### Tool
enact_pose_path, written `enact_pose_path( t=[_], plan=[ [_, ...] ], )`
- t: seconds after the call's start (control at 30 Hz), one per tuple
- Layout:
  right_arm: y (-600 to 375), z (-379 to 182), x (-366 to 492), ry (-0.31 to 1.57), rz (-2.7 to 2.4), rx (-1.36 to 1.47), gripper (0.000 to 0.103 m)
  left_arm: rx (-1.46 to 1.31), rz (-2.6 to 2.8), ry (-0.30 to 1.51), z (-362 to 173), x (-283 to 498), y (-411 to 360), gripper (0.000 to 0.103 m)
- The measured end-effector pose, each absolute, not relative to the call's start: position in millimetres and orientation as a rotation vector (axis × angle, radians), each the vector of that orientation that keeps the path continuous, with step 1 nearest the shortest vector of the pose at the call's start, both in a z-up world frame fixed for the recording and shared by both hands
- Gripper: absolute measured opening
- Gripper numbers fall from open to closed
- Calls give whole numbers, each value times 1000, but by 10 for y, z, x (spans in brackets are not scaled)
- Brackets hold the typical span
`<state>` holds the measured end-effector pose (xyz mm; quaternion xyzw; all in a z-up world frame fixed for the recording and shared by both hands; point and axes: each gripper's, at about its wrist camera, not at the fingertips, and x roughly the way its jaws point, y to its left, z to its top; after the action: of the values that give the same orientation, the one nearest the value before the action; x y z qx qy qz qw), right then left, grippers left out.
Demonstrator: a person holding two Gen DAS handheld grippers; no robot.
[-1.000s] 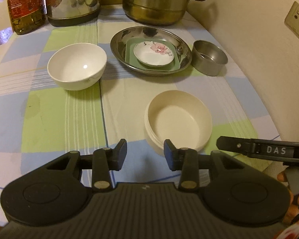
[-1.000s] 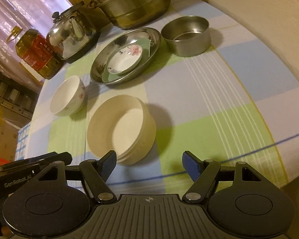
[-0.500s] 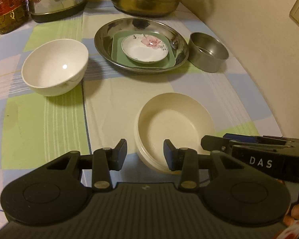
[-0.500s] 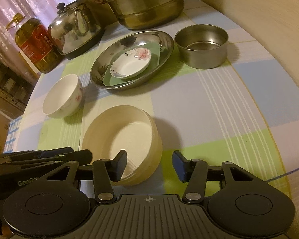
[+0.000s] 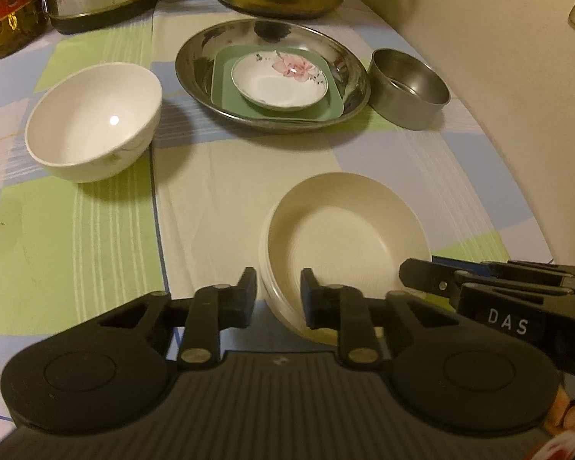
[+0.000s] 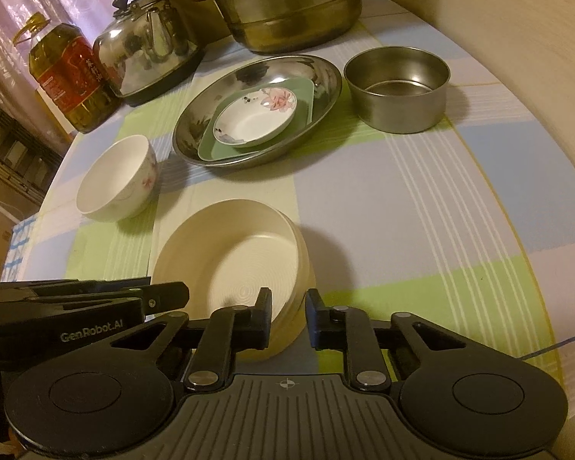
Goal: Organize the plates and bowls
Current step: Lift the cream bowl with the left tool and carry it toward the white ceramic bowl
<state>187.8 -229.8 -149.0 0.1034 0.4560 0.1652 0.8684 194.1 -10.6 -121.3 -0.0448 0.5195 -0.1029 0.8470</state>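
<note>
Landmark: the cream bowl (image 5: 345, 245), ribbed inside and seemingly a nested stack, sits at the near end of the checked worktop (image 6: 421, 199); everything else is placed from it.
Step in hand: a two-handed grasp of the cream bowl, one grip on each side of its near rim.
Left tongs (image 5: 278, 293): they have just been closing, and now straddle the bowl's left rim, one finger outside, one inside; they look to be pinching the wall.
Right tongs (image 6: 287, 314): they too have just been closing, and now pinch the bowl's right rim, inner finger against the inside, outer against the ribbed wall.
White bowl (image 5: 96, 119): beyond the cream bowl and to its left, standing free.
Steel dish (image 5: 272, 76): straight beyond the cream bowl, holding a green plate (image 5: 226, 96) with a flowered saucer (image 5: 280, 82) on top.
Steel tin (image 6: 396, 86): beyond the cream bowl and to its right, just beside the steel dish.
Next move calls for: I'd judge a level lift with both hands together, so the stack doesn't tilt or slip, then carrying it toward another bowl.
Risk: thin rim holds; uneven lifting could separate the nested pieces.
</note>
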Motion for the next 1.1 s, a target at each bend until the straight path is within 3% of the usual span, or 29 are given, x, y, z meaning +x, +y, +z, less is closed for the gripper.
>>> enact_pose_path(
  t=[0.43, 1.1],
  plan=[
    [-2223, -1284, 1843, 911, 379, 208, 18, -98, -195, 1026, -1000, 1864, 18, 16],
    [-1462, -911, 2125, 852, 563, 188, 18, -157, -31, 901, -562, 1894, 828, 16]
  ],
)
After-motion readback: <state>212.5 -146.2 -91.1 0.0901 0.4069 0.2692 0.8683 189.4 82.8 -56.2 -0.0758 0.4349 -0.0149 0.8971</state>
